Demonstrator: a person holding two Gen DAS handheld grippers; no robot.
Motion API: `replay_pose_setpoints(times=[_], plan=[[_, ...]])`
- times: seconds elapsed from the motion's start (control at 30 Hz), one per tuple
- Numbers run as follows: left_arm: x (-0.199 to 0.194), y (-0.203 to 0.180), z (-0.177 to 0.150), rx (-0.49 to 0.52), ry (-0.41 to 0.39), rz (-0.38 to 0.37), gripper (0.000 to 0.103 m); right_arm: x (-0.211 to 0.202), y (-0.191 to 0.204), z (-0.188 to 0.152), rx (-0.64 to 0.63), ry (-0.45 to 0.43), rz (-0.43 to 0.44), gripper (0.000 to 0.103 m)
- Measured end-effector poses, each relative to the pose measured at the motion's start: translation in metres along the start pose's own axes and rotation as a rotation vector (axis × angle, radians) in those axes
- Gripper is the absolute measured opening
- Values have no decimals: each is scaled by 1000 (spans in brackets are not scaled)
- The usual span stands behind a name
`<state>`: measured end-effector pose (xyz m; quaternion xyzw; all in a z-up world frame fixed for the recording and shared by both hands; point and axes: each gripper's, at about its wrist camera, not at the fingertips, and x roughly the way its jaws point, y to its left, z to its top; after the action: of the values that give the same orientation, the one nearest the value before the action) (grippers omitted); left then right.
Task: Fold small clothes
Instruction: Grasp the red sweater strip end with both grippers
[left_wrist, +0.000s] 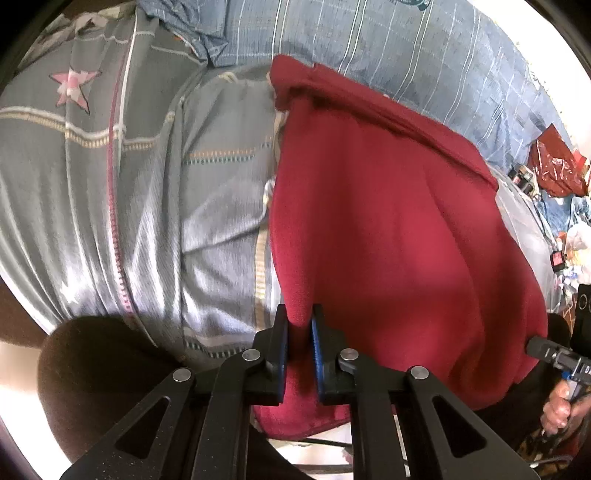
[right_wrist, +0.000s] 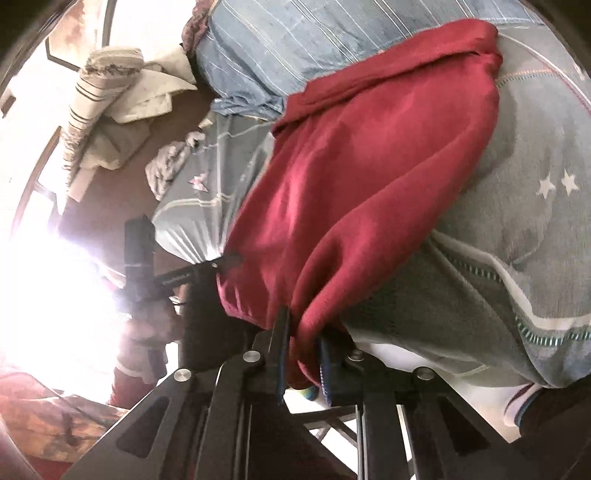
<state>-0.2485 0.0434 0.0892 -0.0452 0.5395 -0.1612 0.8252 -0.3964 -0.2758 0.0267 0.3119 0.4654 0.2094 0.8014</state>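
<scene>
A red fleece garment (left_wrist: 388, 229) lies spread on the grey bedsheet with star prints (left_wrist: 110, 184). My left gripper (left_wrist: 300, 321) is shut on the garment's near left corner, cloth bunched between its blue pads. In the right wrist view the same red garment (right_wrist: 369, 184) hangs toward me, and my right gripper (right_wrist: 301, 332) is shut on its other near corner. The left gripper also shows in the right wrist view (right_wrist: 225, 264) at the cloth's far edge. The right gripper's tip (left_wrist: 543, 350) shows at the garment's right edge in the left wrist view.
A blue striped cover (left_wrist: 369, 44) lies behind the garment. Folded pale cloths (right_wrist: 122, 96) sit on a brown surface to the left. Red bags and clutter (left_wrist: 557, 166) stand at the far right. Strong glare (right_wrist: 55, 277) washes out the left side.
</scene>
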Motion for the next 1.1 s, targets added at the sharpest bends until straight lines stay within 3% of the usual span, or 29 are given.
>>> replay_pose_setpoints(times=[0.23,0.4,0.53,0.6,0.67,0.77,0.83,0.87,0.9,0.97,1.1], plan=[[-14,3,2,-3,-29,-3,10,-6,9,10,-25,-43,29,10],[-12,5,0,-9,-25,1,10,3,5,3,-38,6,-8,12],[-3,7,2,-23,-10,3,10,11,-6,-3,9,53,-11,20],[0,7,1,-31,-1,5,10,18,-16,-6,58,68,-2,40],[3,7,0,-37,4,7,10,25,-23,-8,83,92,-13,49],[7,6,0,-39,11,14,11,40,-24,-10,77,127,-46,48],[11,7,-1,-43,20,25,20,45,-26,-11,74,148,-50,40],[13,8,-1,-47,25,26,24,45,-25,-11,67,148,-46,28],[15,9,-1,-53,30,25,31,41,-22,-10,49,137,-37,19],[19,10,-1,-64,42,14,44,30,-17,-8,34,108,-6,15],[24,6,1,-42,49,19,47,2,-10,-4,53,23,99,12]])
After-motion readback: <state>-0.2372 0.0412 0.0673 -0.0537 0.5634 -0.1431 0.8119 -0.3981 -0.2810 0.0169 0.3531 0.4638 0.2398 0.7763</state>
